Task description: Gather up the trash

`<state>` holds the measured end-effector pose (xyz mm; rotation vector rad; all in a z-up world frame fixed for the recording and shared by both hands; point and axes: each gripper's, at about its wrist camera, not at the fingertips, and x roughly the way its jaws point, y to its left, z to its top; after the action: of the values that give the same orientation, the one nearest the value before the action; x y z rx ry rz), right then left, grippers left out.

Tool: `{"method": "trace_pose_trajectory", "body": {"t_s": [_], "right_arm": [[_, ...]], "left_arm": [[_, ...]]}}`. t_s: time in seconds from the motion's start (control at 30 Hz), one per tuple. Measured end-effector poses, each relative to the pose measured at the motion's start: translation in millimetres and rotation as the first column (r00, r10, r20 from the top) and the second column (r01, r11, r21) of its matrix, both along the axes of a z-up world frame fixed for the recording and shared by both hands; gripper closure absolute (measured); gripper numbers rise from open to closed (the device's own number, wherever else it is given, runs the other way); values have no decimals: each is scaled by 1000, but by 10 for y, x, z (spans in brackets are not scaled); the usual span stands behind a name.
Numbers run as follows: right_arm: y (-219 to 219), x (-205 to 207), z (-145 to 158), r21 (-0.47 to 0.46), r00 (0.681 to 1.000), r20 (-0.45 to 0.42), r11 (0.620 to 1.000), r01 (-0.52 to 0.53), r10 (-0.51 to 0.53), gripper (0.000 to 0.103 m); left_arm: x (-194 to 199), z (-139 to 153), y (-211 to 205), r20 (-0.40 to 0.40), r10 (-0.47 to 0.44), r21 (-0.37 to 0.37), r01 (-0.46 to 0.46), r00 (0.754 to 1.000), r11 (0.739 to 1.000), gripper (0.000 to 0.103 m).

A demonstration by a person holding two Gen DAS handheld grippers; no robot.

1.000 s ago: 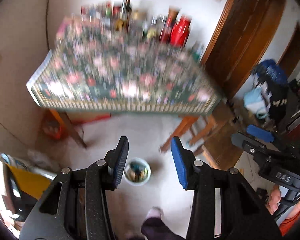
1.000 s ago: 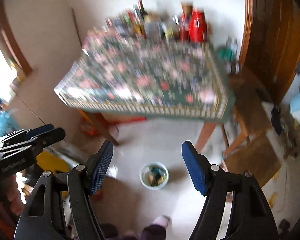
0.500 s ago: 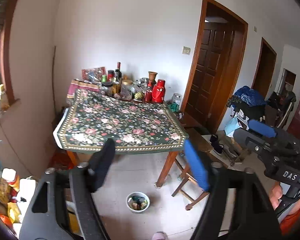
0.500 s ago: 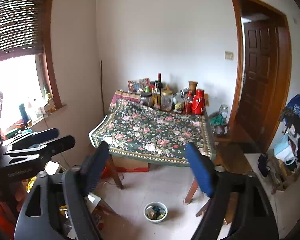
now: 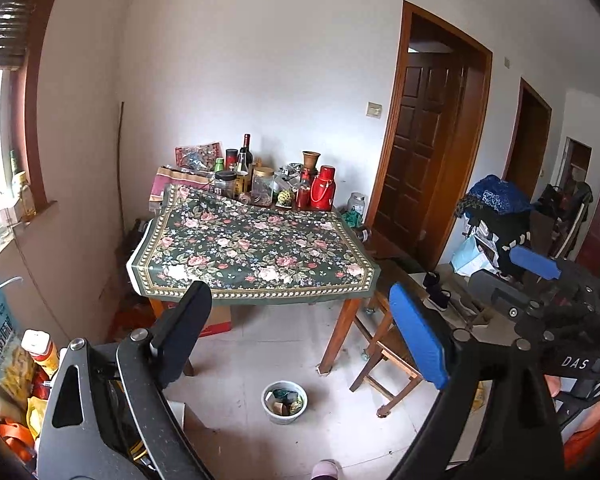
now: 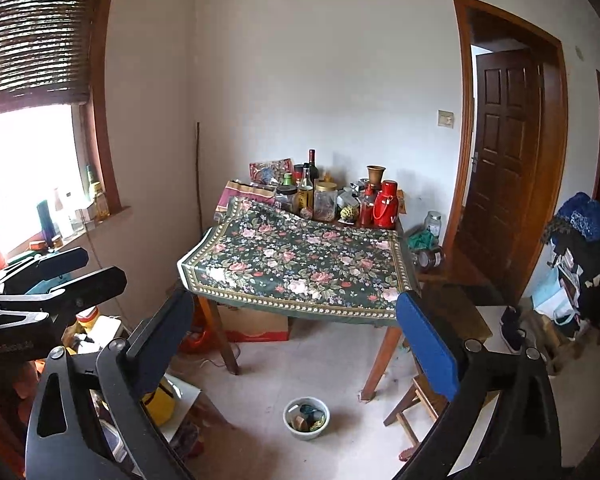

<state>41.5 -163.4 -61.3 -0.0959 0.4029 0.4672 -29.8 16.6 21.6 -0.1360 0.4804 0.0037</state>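
A small white bowl (image 5: pixel 284 401) holding scraps of trash sits on the tiled floor in front of the table; it also shows in the right wrist view (image 6: pixel 306 417). My left gripper (image 5: pixel 300 328) is open and empty, held high and well back from the bowl. My right gripper (image 6: pixel 296 330) is open and empty, at a similar height. The right gripper also shows at the right of the left wrist view (image 5: pixel 536 280), and the left gripper at the left of the right wrist view (image 6: pixel 52 276).
A table with a dark floral cloth (image 5: pixel 252 252) stands against the far wall, with bottles, jars and a red thermos (image 5: pixel 323 194) at its back. A wooden stool (image 5: pixel 388 360) stands at its right. Bags and clutter (image 5: pixel 8 360) lie at the left, a wooden door (image 5: pixel 424 160) at the right.
Both grippers have tilted up from looking down at the floor and bowl to looking across the room. Both sets of jaws have opened wider.
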Motion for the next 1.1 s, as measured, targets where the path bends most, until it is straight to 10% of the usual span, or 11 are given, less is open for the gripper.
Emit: {"method": "trace_pose_trajectory", "body": {"t_s": [1.1], "right_arm": [[-88, -140, 44, -1, 999, -31, 1000, 7, -7, 2]], "left_arm": [[-45, -47, -134, -32, -21, 23, 21, 999, 999, 12]]}}
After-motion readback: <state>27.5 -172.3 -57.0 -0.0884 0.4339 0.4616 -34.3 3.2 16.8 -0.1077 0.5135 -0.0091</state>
